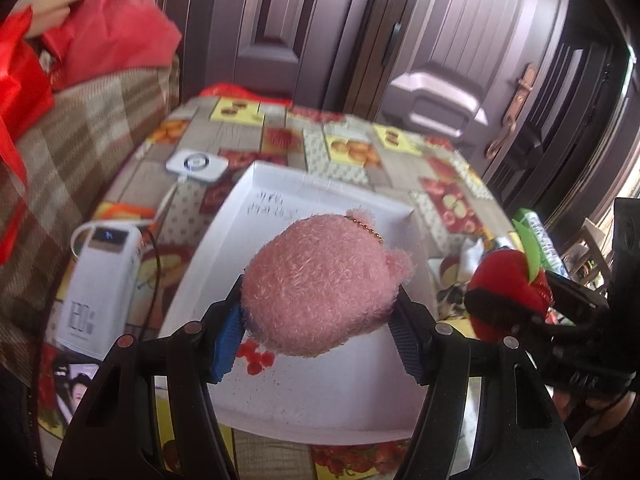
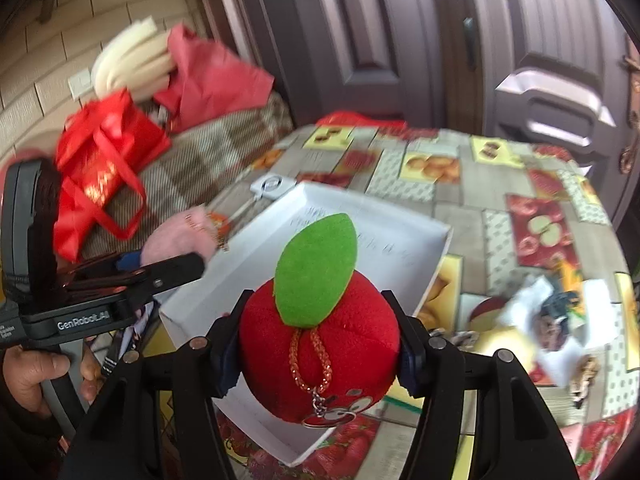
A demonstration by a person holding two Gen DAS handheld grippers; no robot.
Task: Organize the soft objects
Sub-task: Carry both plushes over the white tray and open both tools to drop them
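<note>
My left gripper (image 1: pixel 320 312) is shut on a fuzzy pink plush toy (image 1: pixel 320 284) with a bead chain, held above a shallow white box (image 1: pixel 224 240) on the table. My right gripper (image 2: pixel 318 344) is shut on a red plush apple (image 2: pixel 320 356) with a green felt leaf and a red cord charm, held over the same white box (image 2: pixel 248 264). In the left wrist view the red plush apple (image 1: pixel 508 280) and the right gripper (image 1: pixel 516 300) hang just past the box's right wall. In the right wrist view the pink plush toy (image 2: pixel 180 240) and the left gripper (image 2: pixel 160 264) appear at the left.
A fruit-patterned tablecloth (image 1: pixel 352 148) covers the table. A white power bank (image 1: pixel 100 280) with a cable and a white square pad (image 1: pixel 198 166) lie left of the box. Crumpled wrappers (image 2: pixel 556 320) lie at the right. Red bags (image 2: pixel 104 168) rest on a checked seat; dark doors stand behind.
</note>
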